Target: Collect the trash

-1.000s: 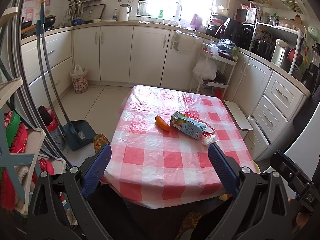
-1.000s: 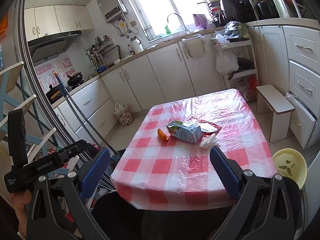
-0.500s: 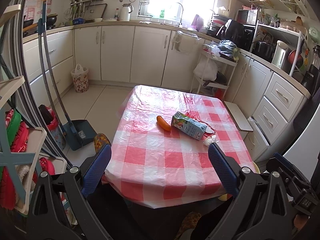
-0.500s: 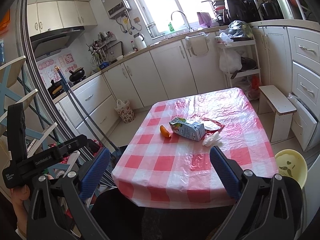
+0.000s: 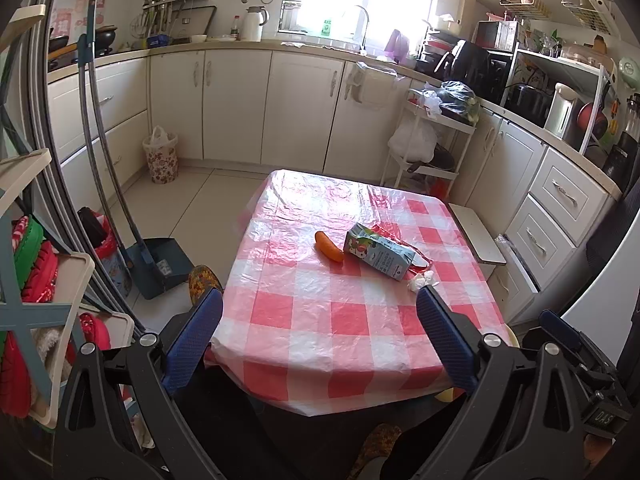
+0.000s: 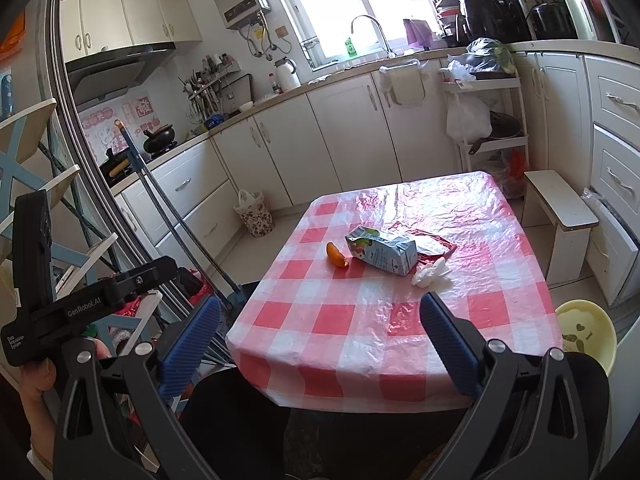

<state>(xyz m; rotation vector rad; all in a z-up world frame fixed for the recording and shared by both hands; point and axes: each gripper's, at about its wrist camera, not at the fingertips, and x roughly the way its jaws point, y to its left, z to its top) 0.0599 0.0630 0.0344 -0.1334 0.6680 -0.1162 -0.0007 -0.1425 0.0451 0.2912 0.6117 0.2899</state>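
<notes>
On the red-and-white checked table [image 5: 320, 320] [image 6: 360, 312] lie an orange peel piece [image 5: 329, 246] [image 6: 337, 257], a crushed blue-green drink carton [image 5: 379, 256] [image 6: 382, 254], a red wrapper [image 5: 420, 266] [image 6: 434, 245] behind it and a crumpled white tissue [image 5: 420, 280] [image 6: 431, 273]. My left gripper [image 5: 318, 316] is open and empty, near the table's front edge. My right gripper [image 6: 320, 320] is open and empty, also before the front edge. The left gripper's body shows in the right wrist view [image 6: 92, 300].
A lined floral bin [image 5: 162, 156] [image 6: 254, 214] stands by the far cabinets. A dustpan and broom [image 5: 160, 264] lean at the left. A white stool [image 6: 560, 216] and a yellow bin [image 6: 586, 332] stand right of the table. Racks crowd the left.
Both grippers have moved slightly forward and tilted a little; the table and its trash sit a bit closer in view. Nothing on the table has moved.
</notes>
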